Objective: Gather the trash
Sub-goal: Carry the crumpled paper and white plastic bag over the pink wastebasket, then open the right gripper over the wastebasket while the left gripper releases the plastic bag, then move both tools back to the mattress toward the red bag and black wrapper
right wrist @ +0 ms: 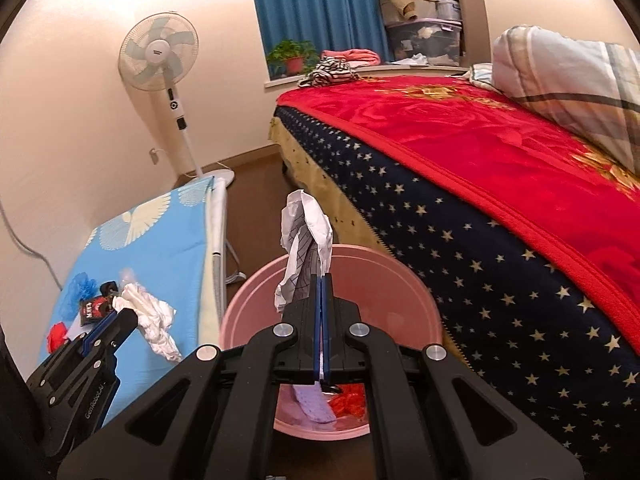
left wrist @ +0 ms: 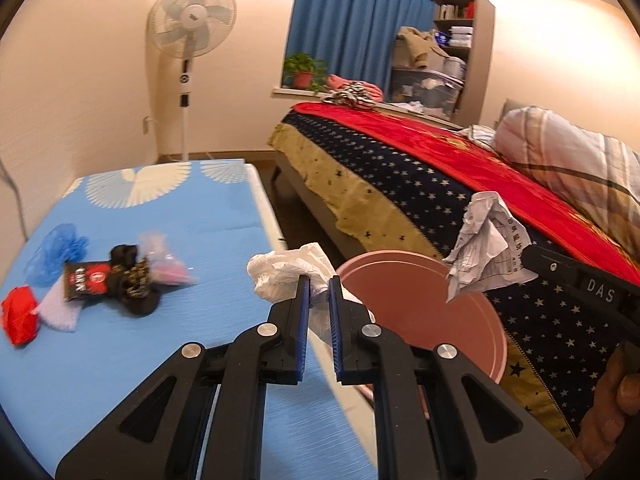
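My left gripper [left wrist: 319, 282] is shut on a crumpled white plastic bag [left wrist: 284, 270] at the right edge of the blue table [left wrist: 224, 216]; the bag also shows in the right wrist view [right wrist: 154, 322]. My right gripper [right wrist: 322, 280] is shut on a crumpled printed paper [right wrist: 306, 240] and holds it over the pink bin [right wrist: 404, 280], which holds a purple piece [right wrist: 316, 406] and a red piece [right wrist: 350, 402]. The paper [left wrist: 486, 248] and bin [left wrist: 420, 312] also show in the left wrist view. Several scraps remain on the table: a blue bag [left wrist: 54, 252], a red scrap [left wrist: 20, 314], a black snack wrapper [left wrist: 90, 280].
A bed with a red blanket [right wrist: 460, 140] and star-patterned cover stands right of the bin. A standing fan [left wrist: 188, 40] is by the far wall. A potted plant [left wrist: 302, 70] and clothes sit on the window sill. A plaid pillow [left wrist: 568, 160] lies on the bed.
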`<state>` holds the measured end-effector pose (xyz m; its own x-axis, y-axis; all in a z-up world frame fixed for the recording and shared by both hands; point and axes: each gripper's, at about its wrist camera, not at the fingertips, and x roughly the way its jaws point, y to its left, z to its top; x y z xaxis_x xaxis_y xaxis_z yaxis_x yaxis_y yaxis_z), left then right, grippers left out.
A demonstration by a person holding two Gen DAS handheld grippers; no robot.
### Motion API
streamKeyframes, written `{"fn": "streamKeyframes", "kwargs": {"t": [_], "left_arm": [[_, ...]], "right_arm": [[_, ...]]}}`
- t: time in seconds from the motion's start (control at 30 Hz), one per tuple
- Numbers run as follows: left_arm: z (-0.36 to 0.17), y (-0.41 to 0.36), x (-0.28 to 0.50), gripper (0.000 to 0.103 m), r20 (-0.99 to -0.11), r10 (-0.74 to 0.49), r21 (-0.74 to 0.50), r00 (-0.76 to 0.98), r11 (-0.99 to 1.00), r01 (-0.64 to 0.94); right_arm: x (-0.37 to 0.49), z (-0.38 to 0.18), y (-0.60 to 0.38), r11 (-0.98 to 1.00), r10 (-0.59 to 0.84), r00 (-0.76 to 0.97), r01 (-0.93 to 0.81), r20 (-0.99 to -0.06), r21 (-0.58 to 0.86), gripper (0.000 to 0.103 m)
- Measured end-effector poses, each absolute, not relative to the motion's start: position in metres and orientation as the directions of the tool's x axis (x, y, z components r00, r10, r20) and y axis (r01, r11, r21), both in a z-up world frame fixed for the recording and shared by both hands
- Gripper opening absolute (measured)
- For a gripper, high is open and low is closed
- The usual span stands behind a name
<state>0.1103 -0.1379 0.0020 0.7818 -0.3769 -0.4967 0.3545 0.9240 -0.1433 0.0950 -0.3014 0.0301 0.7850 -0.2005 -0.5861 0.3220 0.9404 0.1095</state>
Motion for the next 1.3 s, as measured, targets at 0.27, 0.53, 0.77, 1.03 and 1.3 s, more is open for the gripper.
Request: {"fn": "streamKeyframes", "kwargs": {"t": [0.27, 0.53, 0.77, 1.03, 1.3], "left_arm": [[-0.006, -0.162, 0.118, 0.010, -0.518, -0.413, -0.144, 0.749, 0.905, 0.400], [-0.014, -0.181, 0.122, 0.010, -0.540, -0.441, -0.141, 0.717, 0.887, 0.439], [-0.018, -0.186, 0.126, 0.010, -0.553, -0.445, -0.150, 0.704, 0.885, 0.441], [-0.022, -0.184, 0.127, 0.040, -0.577, -0.417, -0.141, 0.703, 0.898, 0.417], [-0.008, -0.165, 0.120, 0.040, -0.543, -0.388, -0.139, 0.745, 0.916, 0.376]], "right_arm": [[0.091, 0.028, -0.317, 0.924, -0.256, 0.766, 0.373, -0.590, 0.083, 0.000], [0.092, 0.024, -0.326, 0.913, -0.283, 0.751, 0.401, -0.597, 0.072, 0.000], [0.094, 0.022, -0.329, 0.911, -0.292, 0.747, 0.407, -0.598, 0.064, 0.001], [0.089, 0.020, -0.335, 0.887, -0.317, 0.725, 0.454, -0.611, 0.079, 0.044], [0.083, 0.027, -0.327, 0.897, -0.302, 0.742, 0.434, -0.598, 0.085, 0.044]]}}
